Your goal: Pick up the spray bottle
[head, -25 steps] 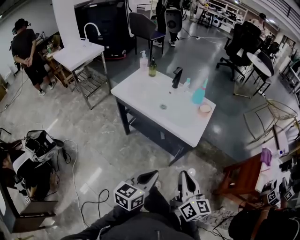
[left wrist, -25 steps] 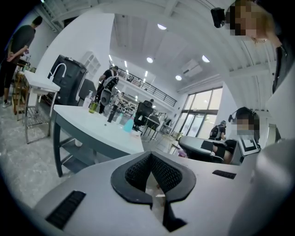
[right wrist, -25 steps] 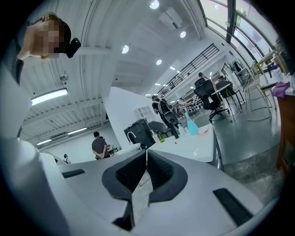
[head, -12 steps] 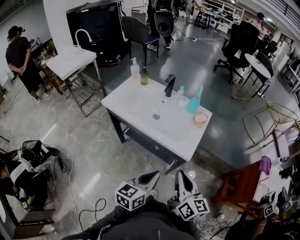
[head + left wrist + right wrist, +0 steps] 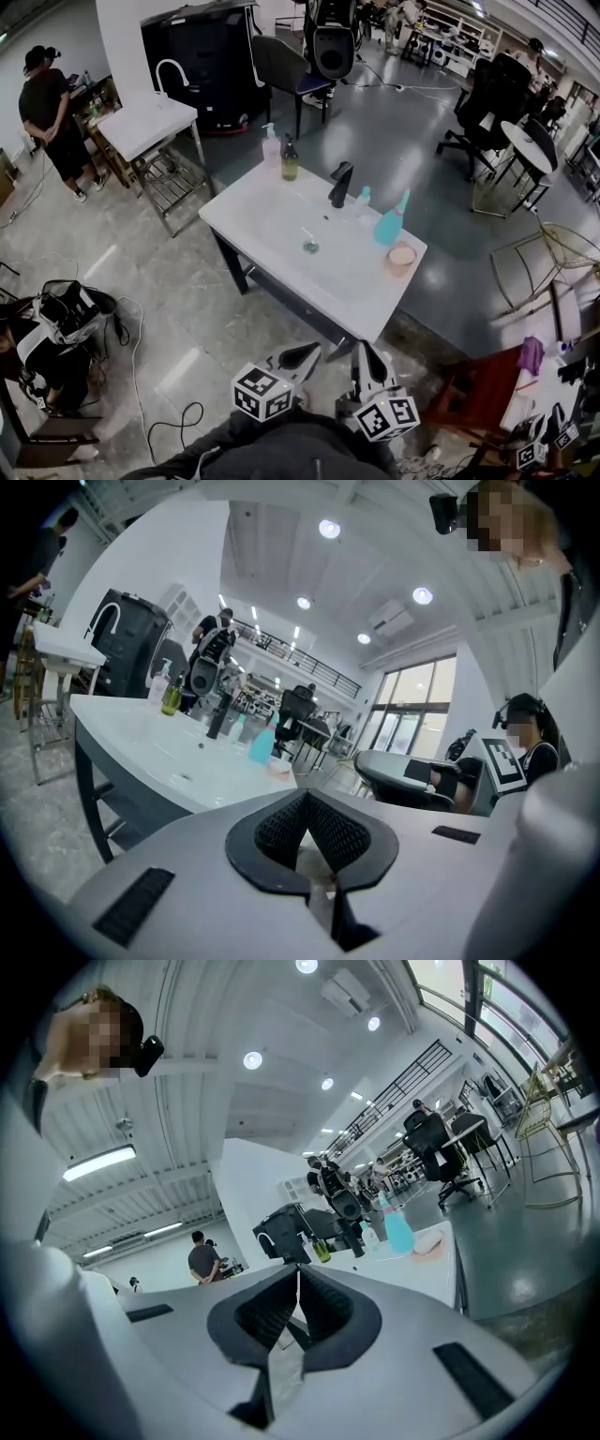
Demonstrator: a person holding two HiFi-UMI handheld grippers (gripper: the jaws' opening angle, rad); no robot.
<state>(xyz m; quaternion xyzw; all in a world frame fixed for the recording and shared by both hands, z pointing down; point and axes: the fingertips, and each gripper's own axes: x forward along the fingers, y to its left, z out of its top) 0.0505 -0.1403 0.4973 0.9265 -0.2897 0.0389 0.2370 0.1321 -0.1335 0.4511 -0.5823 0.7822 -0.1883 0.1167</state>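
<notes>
I am well short of the teal plastic spray bottle [image 5: 391, 225]. It stands upright on the white rectangular worktop with its sunken basin [image 5: 246, 208], at about one o'clock from where I hold my tools. It sits near the far right corner, at four o'clock from the tall black tap [image 5: 340, 185].

My left hand-held gripper [image 5: 300, 355] and my right hand-held gripper [image 5: 367, 360] are low in front of me, both off the worktop. Each has its jaws pressed together with nothing between them.

The step in hand is the approach, and I judge the right tool the better one, since the bottle lies on that side. To do it well I should spread those jaws wide before I arrive, not over the bottle. I should come in level from about five o'clock.

Two neighbours need care. A small clear bottle [image 5: 362, 199] stands at ten o'clock of the spray bottle, between it and the tap. A round pink dish [image 5: 401, 256] lies just beside it at five o'clock.

I would pass above the dish and set the pads on the bottle's body, below the trigger head. Then I would close firmly and lift straight up. The bottle looks tall and narrow, so a sideways nudge may tip it.
</notes>
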